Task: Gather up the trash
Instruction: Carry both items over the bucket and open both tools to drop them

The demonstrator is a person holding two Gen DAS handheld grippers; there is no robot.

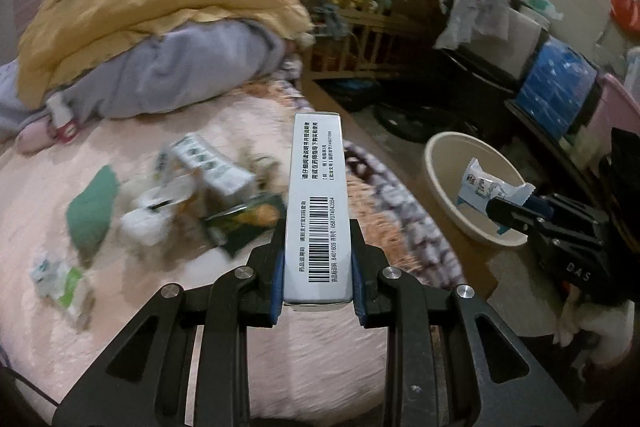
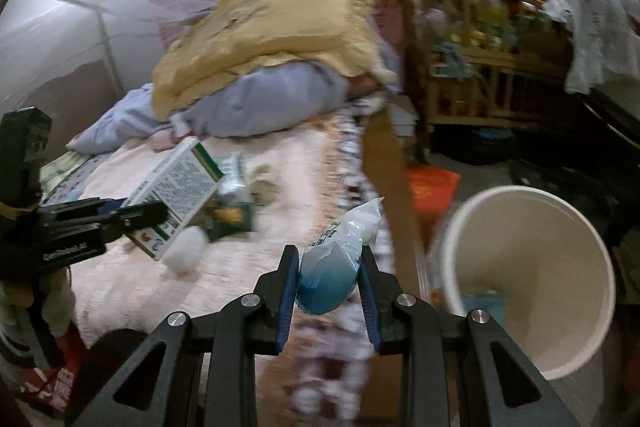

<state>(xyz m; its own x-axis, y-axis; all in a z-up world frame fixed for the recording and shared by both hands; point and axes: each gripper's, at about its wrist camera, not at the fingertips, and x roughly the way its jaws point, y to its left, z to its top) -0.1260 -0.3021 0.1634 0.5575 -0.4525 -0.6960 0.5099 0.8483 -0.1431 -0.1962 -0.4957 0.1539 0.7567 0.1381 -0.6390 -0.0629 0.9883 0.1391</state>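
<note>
We find the left gripper [image 1: 318, 259] clamped on a box [image 1: 318, 203], long axis pointing forward, left of the bin [image 1: 440, 163]. The right gripper [image 2: 330, 271] grips a wrapper [image 2: 340, 251], apparently nearer the bin, which lies just right of its fingers.

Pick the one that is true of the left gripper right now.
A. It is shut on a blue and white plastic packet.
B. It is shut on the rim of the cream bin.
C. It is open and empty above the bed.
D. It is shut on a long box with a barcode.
D: the left gripper has its blue-padded fingers pressed against both sides of the long box, whose barcode faces the camera; the packet sits in the right gripper.
</note>
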